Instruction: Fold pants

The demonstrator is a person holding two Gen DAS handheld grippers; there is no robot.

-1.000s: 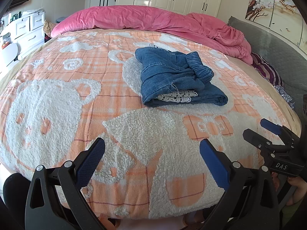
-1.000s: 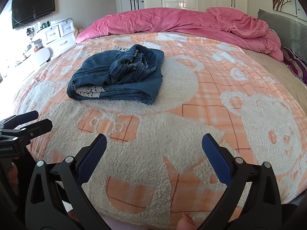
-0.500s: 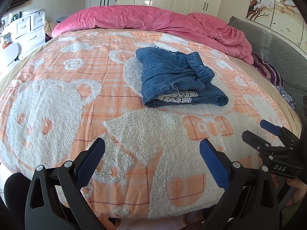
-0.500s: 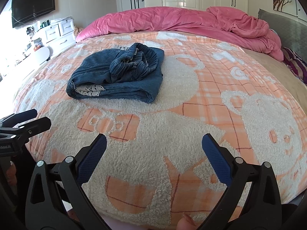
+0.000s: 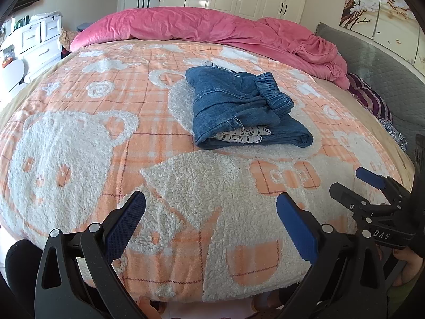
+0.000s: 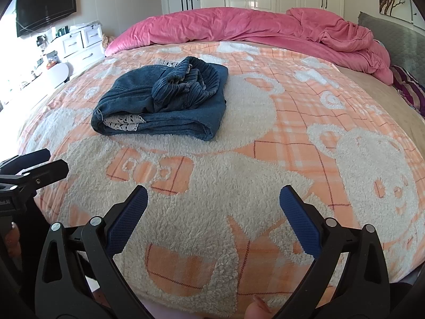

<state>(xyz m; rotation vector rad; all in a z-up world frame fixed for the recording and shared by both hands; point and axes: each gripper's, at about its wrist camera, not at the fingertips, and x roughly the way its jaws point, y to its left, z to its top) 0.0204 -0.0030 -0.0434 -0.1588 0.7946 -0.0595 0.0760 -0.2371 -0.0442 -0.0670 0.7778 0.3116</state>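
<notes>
Blue denim pants (image 5: 239,111) lie folded in a compact stack with white lace trim showing at the near edge, in the middle of the bed; they also show in the right wrist view (image 6: 164,103). My left gripper (image 5: 211,212) is open and empty, held over the bed's near edge, well short of the pants. My right gripper (image 6: 212,207) is open and empty too, at the near edge to the right of the pants. The right gripper also shows in the left wrist view (image 5: 372,188), and the left gripper in the right wrist view (image 6: 34,164).
The bed is covered by an orange-and-white fleece bear blanket (image 5: 79,138). A bunched pink duvet (image 5: 225,32) lies along the far side. A grey headboard (image 5: 385,71) and striped cloth (image 5: 372,101) are at right. White drawers (image 6: 79,45) stand at left.
Both grippers have drawn back slightly toward the near edge; the pants sit a touch farther off. Both stay open and empty.
</notes>
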